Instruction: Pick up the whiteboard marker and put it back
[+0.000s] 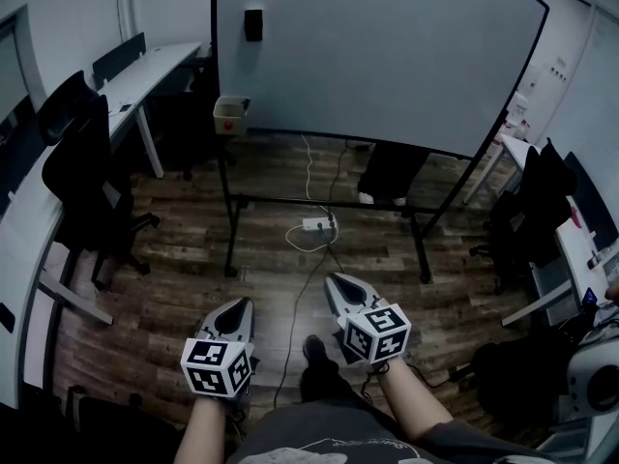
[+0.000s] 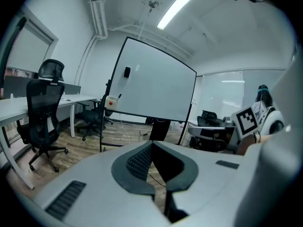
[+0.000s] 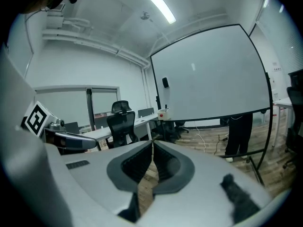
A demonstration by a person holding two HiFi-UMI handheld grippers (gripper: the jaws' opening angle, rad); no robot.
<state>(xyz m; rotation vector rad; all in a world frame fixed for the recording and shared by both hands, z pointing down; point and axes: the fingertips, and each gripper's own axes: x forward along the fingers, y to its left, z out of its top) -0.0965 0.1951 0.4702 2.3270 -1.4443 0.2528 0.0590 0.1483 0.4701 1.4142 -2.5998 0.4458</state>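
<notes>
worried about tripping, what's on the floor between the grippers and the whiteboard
Head view: a white power strip and loose cables on the wood floor.

A chair [image 1: 82, 162] stood at nine o'clock, a desk [image 1: 155, 71] at eleven, a second chair [image 1: 527, 216] at three; a power strip [image 1: 316, 224] lay mid-floor [image 1: 184, 288].

No writing can be read; the shirt [image 1: 334, 445] print seems too faint.

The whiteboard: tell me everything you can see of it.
The whiteboard is large, blank and pale, edged by a thin black frame. It stands upright on a black metal stand on the wooden floor. A small dark block clings near its upper left, and a cream box with a red spot hangs at its lower left corner.
</notes>
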